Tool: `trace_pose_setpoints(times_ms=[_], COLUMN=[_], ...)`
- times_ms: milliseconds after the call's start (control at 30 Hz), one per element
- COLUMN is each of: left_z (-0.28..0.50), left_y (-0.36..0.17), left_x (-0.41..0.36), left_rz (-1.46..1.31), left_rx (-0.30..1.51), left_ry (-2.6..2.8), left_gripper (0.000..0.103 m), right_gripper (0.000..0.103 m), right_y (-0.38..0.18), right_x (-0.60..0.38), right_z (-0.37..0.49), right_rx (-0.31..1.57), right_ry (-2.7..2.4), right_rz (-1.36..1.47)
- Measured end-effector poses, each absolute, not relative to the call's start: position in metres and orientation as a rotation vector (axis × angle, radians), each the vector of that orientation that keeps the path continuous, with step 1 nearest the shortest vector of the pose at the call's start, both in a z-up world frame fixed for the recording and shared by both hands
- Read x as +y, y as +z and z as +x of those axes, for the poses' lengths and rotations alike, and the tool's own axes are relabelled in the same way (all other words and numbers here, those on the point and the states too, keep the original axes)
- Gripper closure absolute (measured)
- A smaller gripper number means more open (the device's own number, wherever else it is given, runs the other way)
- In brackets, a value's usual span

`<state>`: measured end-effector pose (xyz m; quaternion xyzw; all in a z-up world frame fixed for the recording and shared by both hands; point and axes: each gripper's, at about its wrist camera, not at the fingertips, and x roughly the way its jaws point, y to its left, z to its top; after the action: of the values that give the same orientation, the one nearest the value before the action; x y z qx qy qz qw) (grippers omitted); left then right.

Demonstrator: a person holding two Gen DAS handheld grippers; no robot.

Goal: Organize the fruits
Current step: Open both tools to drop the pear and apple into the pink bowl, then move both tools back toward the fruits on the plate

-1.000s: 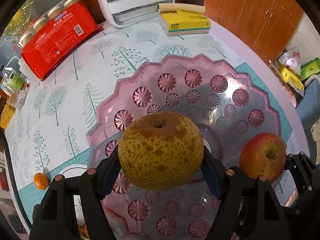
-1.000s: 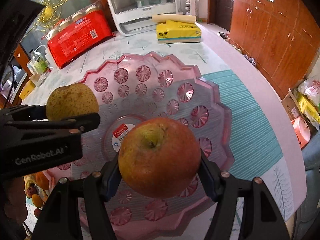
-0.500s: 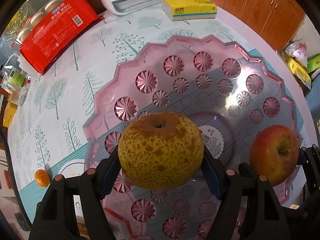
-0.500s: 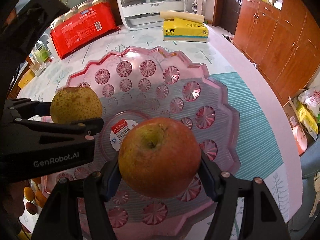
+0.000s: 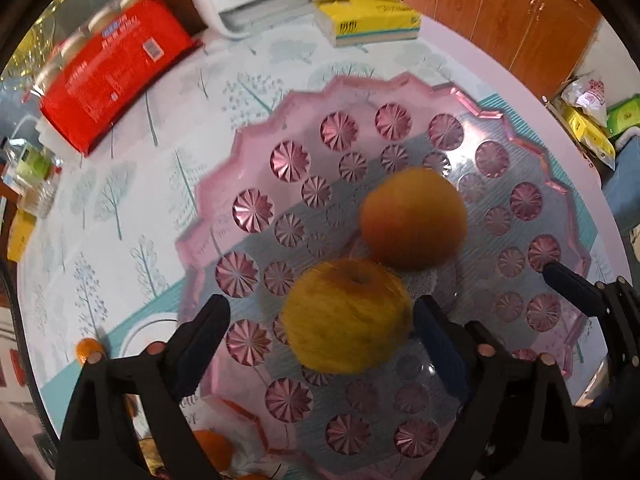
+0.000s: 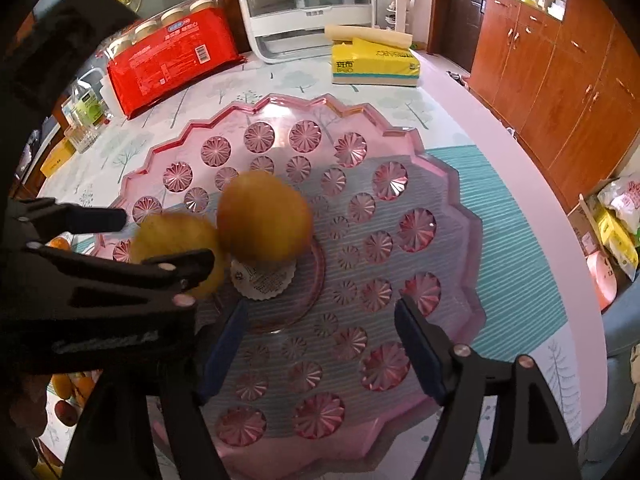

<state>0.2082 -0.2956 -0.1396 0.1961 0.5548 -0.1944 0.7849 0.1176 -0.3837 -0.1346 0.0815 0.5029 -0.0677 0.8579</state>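
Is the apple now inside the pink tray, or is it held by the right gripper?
Inside the pink tray. The apple lies near its centre beside the pear; the right gripper, whose jaws have just been opening, has nothing between them.

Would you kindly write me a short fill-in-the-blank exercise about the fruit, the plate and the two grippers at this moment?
1. The pear and the apple both lie on the ____ plate.
2. The left gripper stands ____, its jaws having just been opening, pads clear of the pear.
3. Between the right gripper fingers there is ____ fruit.
4. The tissue pack is ____.

Answers: pink; open; no; yellow
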Motion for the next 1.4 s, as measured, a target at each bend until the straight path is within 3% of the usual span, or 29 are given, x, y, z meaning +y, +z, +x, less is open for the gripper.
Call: trace_pose_setpoints(times_ms=[933,1400], left_z=[0.162,0.134], left_y=[-0.083,-0.033], left_x=[-0.254,-0.189], left_rz=[0.355,0.203], left_rx=[1.133,0.975], left_ry=[-0.387,-0.404], left_gripper=[0.01,0.01], right_gripper=[0.026,0.026], right_y=[-0.106,-0.066], right_x=[-0.375,-0.348], right_z=[0.082,0.061], right_rx=[0.999,0.921], right_ry=[-0.129,-0.192], right_rz=[0.182,0.153])
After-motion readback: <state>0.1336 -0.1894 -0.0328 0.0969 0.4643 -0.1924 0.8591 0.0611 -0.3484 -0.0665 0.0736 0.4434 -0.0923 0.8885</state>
